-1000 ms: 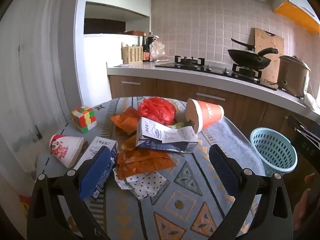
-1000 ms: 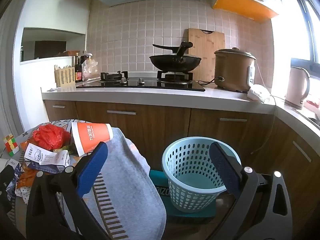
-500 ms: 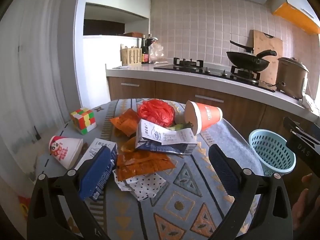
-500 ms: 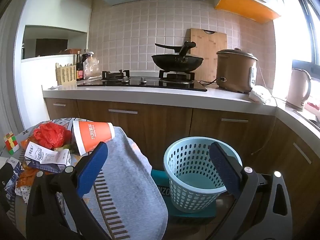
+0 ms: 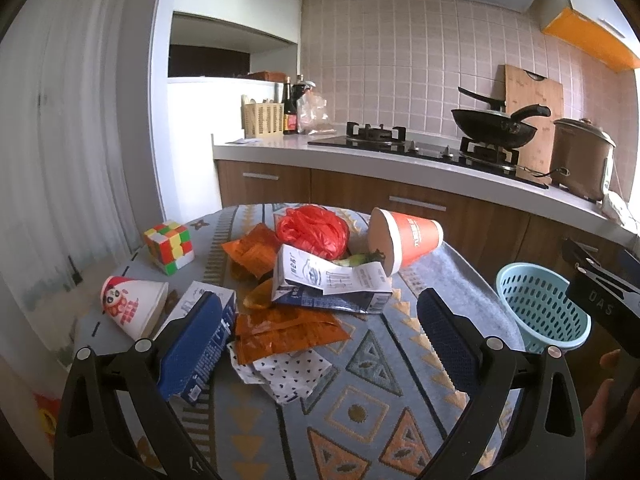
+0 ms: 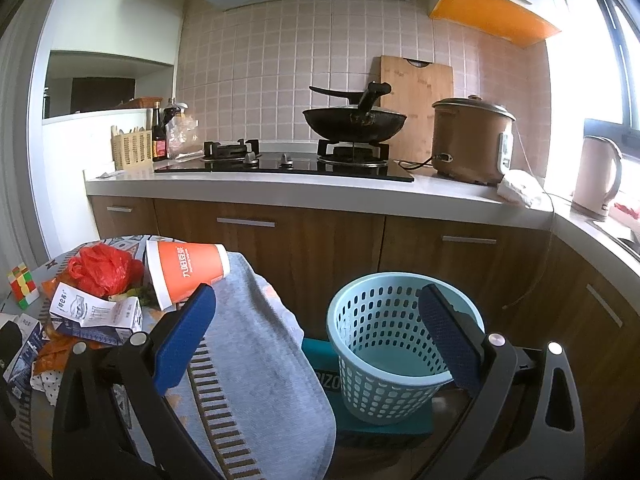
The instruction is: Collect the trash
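Note:
A trash pile lies on the round patterned table (image 5: 372,412): a tipped orange paper cup (image 5: 404,238), a red plastic bag (image 5: 312,232), a flattened milk carton with a receipt (image 5: 328,284), orange wrappers (image 5: 288,330), a dotted paper (image 5: 280,370) and a blue-white box (image 5: 208,336). My left gripper (image 5: 320,340) is open and empty above the table's near side. My right gripper (image 6: 320,336) is open and empty, right of the table, in front of the light-blue basket (image 6: 396,340). The cup (image 6: 188,268) and the bag (image 6: 104,270) also show in the right wrist view.
A Rubik's cube (image 5: 168,246) and a white panda cup (image 5: 132,306) lie at the table's left. The basket (image 5: 540,308) stands on the floor to the right. Behind runs a counter with a stove (image 6: 284,164), a wok (image 6: 354,122) and a rice cooker (image 6: 472,140).
Both grippers have shifted slightly, and the views have drifted a little. Both stay open and empty. The trash has not moved.

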The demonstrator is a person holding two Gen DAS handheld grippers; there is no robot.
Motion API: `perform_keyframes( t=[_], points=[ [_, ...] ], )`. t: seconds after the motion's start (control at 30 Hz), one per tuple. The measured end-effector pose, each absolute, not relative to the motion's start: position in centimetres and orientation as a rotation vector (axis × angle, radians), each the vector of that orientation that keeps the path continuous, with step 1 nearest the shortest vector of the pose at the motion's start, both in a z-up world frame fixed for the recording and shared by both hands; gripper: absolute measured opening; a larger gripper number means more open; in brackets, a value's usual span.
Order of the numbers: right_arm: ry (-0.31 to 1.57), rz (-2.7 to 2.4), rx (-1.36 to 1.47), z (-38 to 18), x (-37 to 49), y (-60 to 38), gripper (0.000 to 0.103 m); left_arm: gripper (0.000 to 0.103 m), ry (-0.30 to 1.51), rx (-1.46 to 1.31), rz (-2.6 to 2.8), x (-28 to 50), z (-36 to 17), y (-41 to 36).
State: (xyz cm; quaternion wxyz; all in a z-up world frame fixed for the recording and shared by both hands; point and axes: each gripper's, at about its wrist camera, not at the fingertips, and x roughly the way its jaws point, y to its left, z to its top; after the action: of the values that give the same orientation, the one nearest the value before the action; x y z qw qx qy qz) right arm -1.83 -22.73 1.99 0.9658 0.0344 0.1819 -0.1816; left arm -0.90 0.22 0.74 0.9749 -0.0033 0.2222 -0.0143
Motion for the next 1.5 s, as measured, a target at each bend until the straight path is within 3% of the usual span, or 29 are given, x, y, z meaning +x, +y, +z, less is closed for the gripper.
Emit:
perform_keyframes(
  t=[1.5],
  points=[
    [0.379,-0.378,0.065,1.4,-1.8,-22.6,0.097,0.095,0.486,-0.028,-0.062,-0.4,-0.2,0.1]
  ],
)
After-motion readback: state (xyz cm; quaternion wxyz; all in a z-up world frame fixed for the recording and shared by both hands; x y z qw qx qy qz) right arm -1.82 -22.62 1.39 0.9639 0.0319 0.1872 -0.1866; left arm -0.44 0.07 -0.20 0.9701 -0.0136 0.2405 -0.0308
